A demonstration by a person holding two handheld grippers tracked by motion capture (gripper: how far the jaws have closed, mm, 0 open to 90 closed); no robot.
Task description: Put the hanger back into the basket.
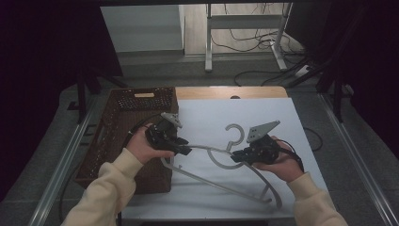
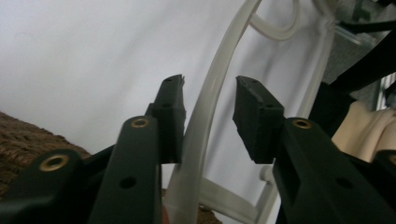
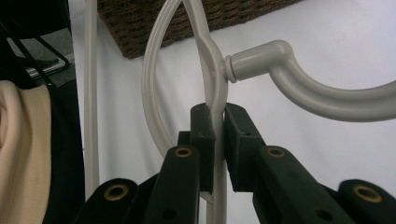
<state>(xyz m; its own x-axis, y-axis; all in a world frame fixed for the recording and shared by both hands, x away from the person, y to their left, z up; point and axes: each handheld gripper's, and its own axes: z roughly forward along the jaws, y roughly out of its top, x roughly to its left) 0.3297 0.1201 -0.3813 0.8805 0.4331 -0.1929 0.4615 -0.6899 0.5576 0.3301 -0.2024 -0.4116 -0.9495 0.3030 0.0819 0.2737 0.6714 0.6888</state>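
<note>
Left gripper view: hanger [image 2: 205,107] between left claw [image 2: 208,100] pads, touching one.

Pale grey plastic clothes hanger [image 1: 221,181], lower centre of the high view, on the white table, hook [image 1: 234,133] pointing to the upper frame, one arm reaching left, crossbar running diagonally lower right.

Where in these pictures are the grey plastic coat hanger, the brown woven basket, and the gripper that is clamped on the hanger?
coat hanger [image 1: 234,131], high view, on its hook.
woven basket [image 1: 141,100], high view, on its far rim.
right gripper [image 3: 217,122], right gripper view, midway between its fingertips, shut on the hanger's neck.
</note>
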